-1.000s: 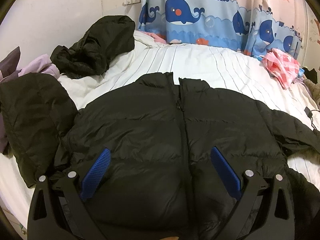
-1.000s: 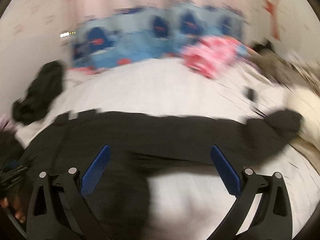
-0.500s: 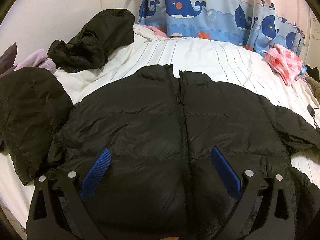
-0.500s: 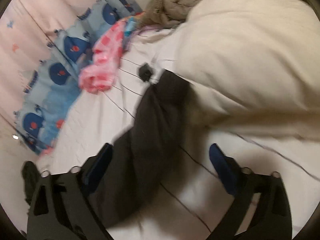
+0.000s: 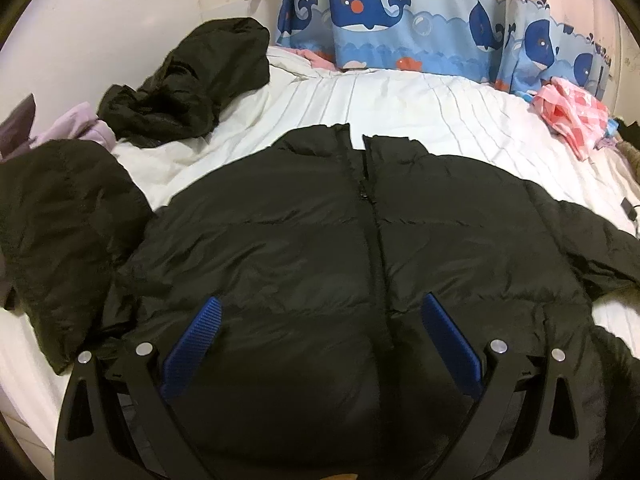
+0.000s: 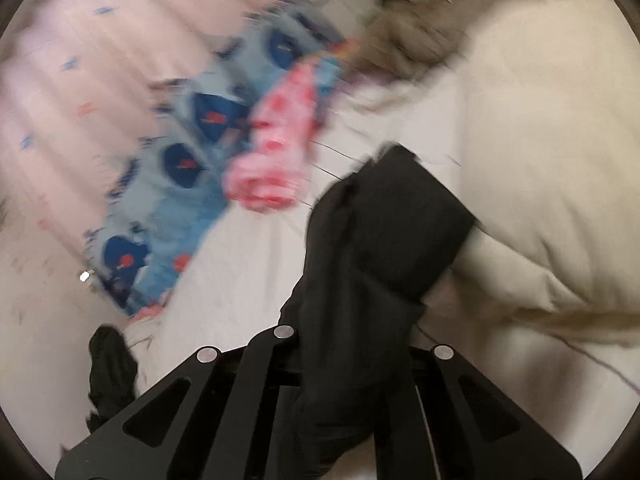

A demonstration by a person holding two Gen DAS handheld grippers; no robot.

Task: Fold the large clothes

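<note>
1. Right gripper [image 6: 352, 364] is clamped on the sleeve [image 6: 380, 248] of the black quilted puffer jacket [image 5: 320, 248]; its blue pads are hidden in the fabric, and the cuff points toward 1 o'clock in a blurred right wrist view.
2. Left gripper [image 5: 320, 344] is spread wide, grasping nothing, hovering over the jacket's lower front.
3. Jacket lies front-up and zipped on the white striped bed sheet [image 5: 400, 112], collar toward 12 o'clock.
4. Crumpled black garment [image 5: 188, 84] sits at 10 o'clock, whale-print blue curtain [image 5: 400, 20] at 12, pink checked cloth [image 5: 572, 112] at 2.
5. No brand, label or writing is readable.
</note>
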